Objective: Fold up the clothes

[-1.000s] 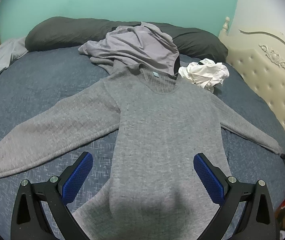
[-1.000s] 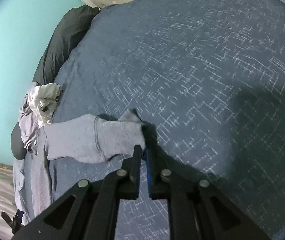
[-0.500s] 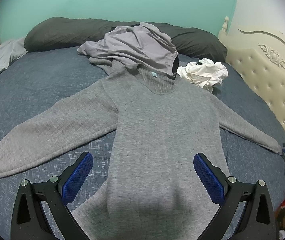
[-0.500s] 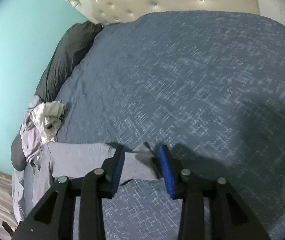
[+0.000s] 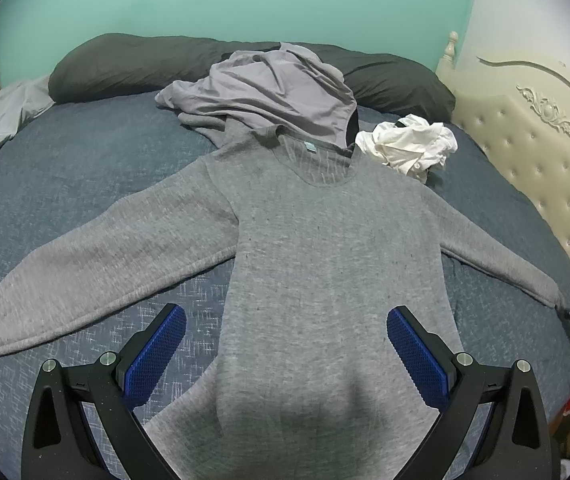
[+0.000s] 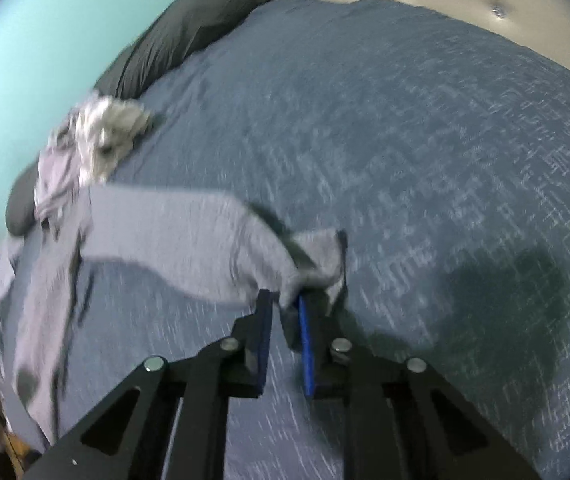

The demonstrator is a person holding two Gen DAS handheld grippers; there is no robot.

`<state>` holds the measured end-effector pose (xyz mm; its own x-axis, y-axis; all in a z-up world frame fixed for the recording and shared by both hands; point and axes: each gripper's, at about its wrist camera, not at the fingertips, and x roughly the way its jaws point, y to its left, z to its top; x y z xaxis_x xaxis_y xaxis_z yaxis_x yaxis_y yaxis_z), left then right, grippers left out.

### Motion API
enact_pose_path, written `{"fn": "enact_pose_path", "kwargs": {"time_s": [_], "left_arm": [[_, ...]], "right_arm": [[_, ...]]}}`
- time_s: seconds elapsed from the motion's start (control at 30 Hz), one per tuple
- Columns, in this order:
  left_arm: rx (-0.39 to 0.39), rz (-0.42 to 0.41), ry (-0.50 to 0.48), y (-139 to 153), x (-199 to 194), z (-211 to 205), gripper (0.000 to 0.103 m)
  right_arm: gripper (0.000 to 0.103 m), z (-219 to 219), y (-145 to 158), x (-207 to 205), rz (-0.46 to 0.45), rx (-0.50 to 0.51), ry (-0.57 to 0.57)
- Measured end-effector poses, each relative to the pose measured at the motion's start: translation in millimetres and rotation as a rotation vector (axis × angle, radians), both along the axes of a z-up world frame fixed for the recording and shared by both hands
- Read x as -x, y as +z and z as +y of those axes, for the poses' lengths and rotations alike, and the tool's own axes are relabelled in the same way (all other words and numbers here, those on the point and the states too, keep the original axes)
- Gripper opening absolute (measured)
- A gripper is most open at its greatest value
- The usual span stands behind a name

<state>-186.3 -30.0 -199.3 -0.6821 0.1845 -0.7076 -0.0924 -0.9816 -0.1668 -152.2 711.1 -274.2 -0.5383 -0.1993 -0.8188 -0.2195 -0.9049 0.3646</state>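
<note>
A grey long-sleeved sweater (image 5: 333, 248) lies face up on the blue bedspread (image 5: 65, 168), both sleeves spread out. My left gripper (image 5: 285, 316) hovers open over its lower body, one blue pad on each side of the torso, touching nothing. In the right wrist view the sweater's right sleeve (image 6: 189, 236) runs in from the left. Its cuff (image 6: 321, 256) is bunched between the pads of my right gripper (image 6: 285, 300), whose jaws are closing on the cloth. The cuff is raised a little off the bedspread (image 6: 405, 120). This view is motion-blurred.
A lilac-grey garment (image 5: 269, 92) is heaped above the sweater's collar, and a crumpled white cloth (image 5: 409, 148) lies to its right. A long dark pillow (image 5: 125, 64) lines the far wall. A cream tufted headboard (image 5: 533, 152) bounds the right side.
My right gripper opened around the sleeve cuff, then closed on it, and has lifted and rolled with the cuff in it. The left gripper and the sweater body have not moved.
</note>
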Motion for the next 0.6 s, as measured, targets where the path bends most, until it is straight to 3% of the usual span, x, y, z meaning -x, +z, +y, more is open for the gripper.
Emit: {"fn": "enact_pose_path", "kwargs": {"time_s": [0.23,0.37,0.5,0.6], "left_arm": [[0.004,0.007,-0.005,3,0,2,0.103],[0.006,0.008,-0.003,4,1,3,0.103],[0.008,0.012,-0.004,6,0,3,0.103],[0.01,0.012,-0.003,6,0,3,0.103]], "right_arm": [[0.009,3,-1,-19,0.02,0.021,0.021],[0.01,21,10,-26,0.099,0.101,-0.081],[0.025,44,15,-30,0.147,0.209,-0.207],[0.029,51,13,-26,0.143,0.263,-0.251]]}}
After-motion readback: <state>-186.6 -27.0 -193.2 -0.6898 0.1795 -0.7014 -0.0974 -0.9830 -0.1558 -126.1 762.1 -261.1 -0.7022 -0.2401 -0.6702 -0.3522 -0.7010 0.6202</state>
